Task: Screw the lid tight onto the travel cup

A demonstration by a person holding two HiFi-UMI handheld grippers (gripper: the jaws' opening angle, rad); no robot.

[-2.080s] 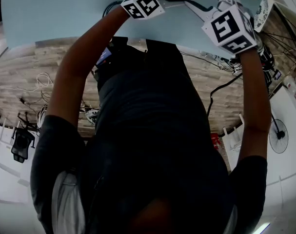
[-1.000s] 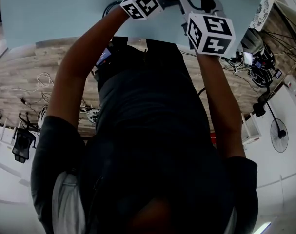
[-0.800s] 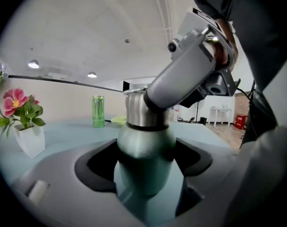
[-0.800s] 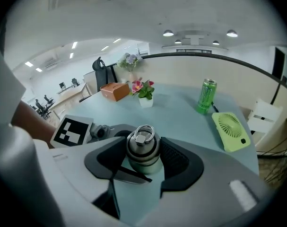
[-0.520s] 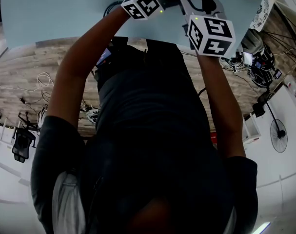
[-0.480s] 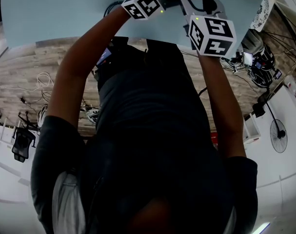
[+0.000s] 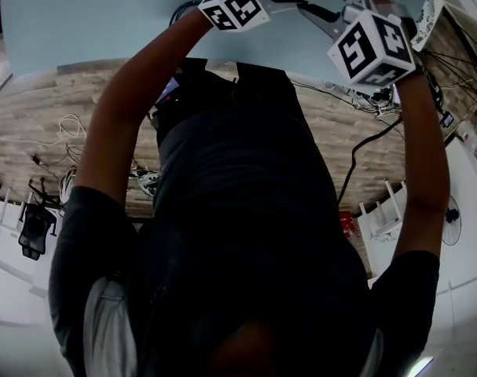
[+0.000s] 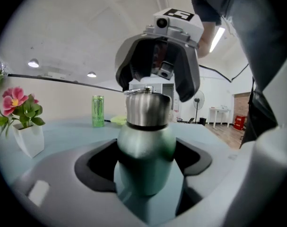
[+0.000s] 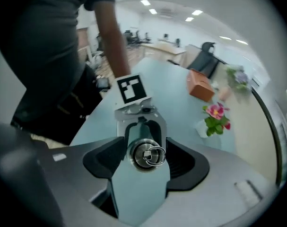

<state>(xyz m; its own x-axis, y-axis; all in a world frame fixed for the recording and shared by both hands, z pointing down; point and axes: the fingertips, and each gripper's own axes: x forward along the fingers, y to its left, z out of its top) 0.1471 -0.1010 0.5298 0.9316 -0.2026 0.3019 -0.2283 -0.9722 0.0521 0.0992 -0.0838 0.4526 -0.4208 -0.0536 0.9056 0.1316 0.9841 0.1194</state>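
Within left gripper (image 8: 145, 167), travel cup (image 8: 145, 145) clamped, right gripper (image 9: 143, 163) spread over lid (image 8: 148, 109)

head view: steep down | left gripper view: level, close on cup (image 8: 145, 150) | right gripper view: top-down on lid (image 9: 144, 155) | shared: cup

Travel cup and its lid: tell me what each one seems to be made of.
The travel cup looks like metal with a matte pale green coating: soft, even sheen, no sharp reflections. The lid seems bare brushed steel: silvery with vertical highlights, and a shiny metal ring on top. Painted plastic for the body can't be ruled out.
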